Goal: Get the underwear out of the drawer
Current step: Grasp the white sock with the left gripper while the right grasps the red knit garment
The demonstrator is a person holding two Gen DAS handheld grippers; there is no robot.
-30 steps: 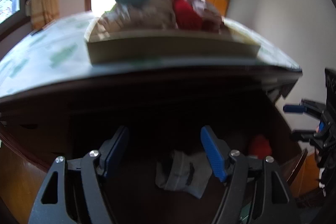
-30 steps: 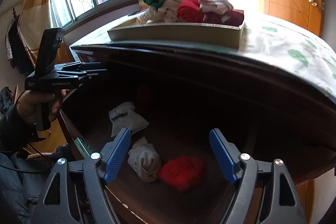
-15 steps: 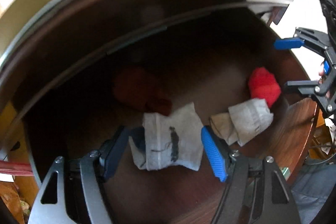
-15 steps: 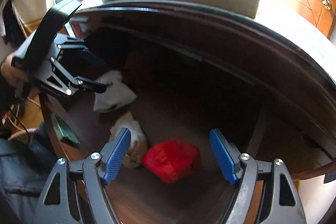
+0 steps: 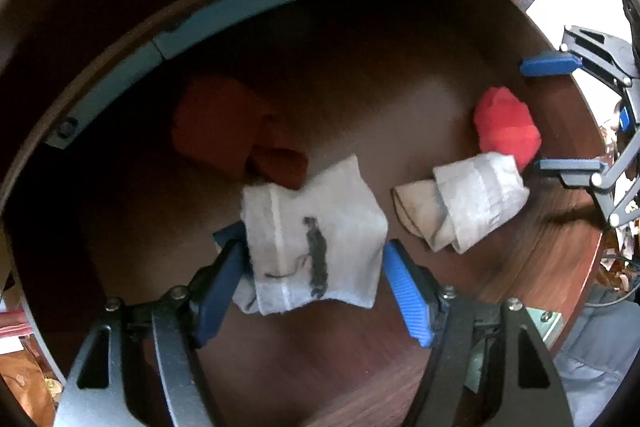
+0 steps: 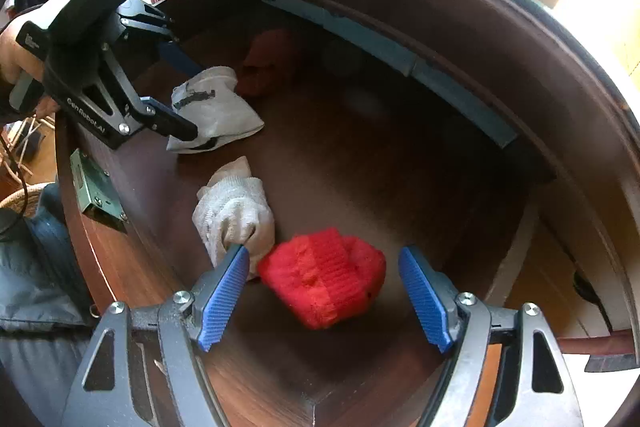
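The left gripper (image 5: 314,285) is pointing down into the open drawer (image 5: 520,267), its blue pads standing apart on either side of the white folded underwear (image 5: 316,239) with a dark print; whether the pads are pressing the cloth cannot be told, though they are sitting right at its two side edges. The right gripper (image 6: 324,297) is hanging over the red folded underwear (image 6: 326,281), jaws spread, with bare wood showing between each pad and the cloth.

Taking the white folded underwear as the landmark: the drawer's front edge (image 6: 100,227) is running just on the near side of it, with a strip of bare floor between. To one side along that front edge, a rolled pale underwear (image 5: 460,203) is lying close but apart from it, and the red piece is sitting just past that roll, touching it. Behind the landmark, a dark orange-red underwear (image 5: 232,135) is lying against its far corner, in shadow. Beyond that, the drawer floor is lying open and bare up to the back wall, where a pale blue strip (image 5: 224,11) is running along under the cabinet top.
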